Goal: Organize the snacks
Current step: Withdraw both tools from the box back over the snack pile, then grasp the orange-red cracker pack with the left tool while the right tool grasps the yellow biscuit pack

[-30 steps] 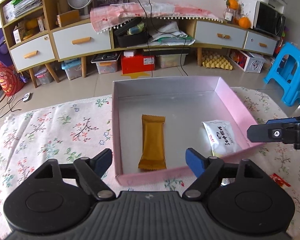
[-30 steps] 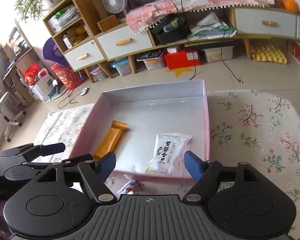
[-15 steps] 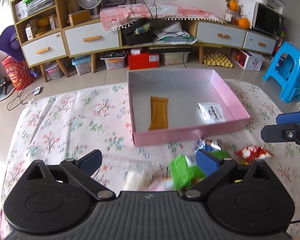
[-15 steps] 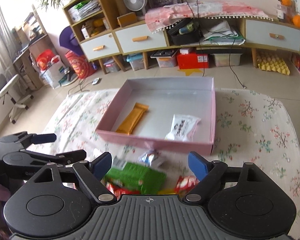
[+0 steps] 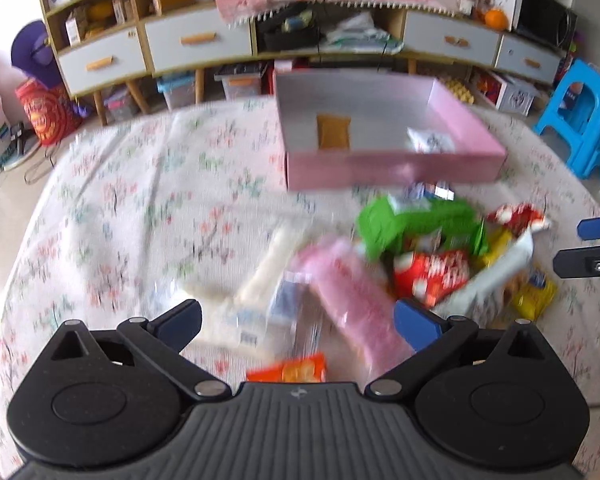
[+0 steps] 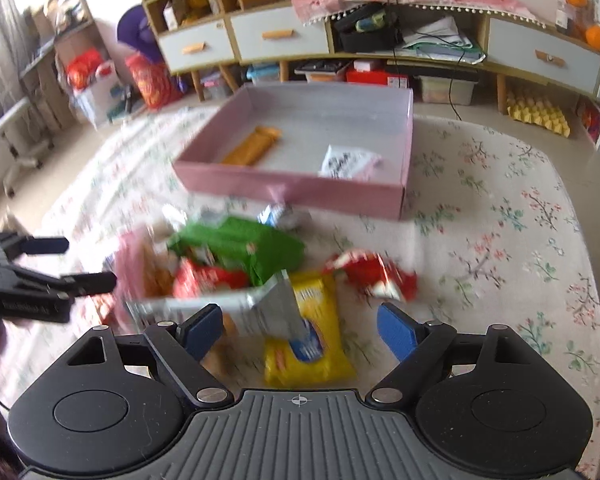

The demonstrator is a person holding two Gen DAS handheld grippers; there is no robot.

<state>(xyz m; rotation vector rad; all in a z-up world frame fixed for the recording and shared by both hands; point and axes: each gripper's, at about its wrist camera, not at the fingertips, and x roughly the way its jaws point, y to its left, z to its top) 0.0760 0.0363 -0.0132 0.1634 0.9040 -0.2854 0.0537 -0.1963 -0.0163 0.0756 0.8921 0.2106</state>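
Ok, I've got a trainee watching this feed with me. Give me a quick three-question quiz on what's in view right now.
1. True or false: the pink box already holds two snacks.
2. Multiple choice: which packet lies nearest the right gripper? A) the yellow packet B) the orange bar C) the white packet
3. Fill in: both the left gripper and the right gripper have their jaws ____.

Key
1. True: the orange bar and the white packet lie inside it.
2. A: the yellow packet lies on the floral cloth just ahead of the fingers; the other two are in the box.
3. Open, with nothing held.
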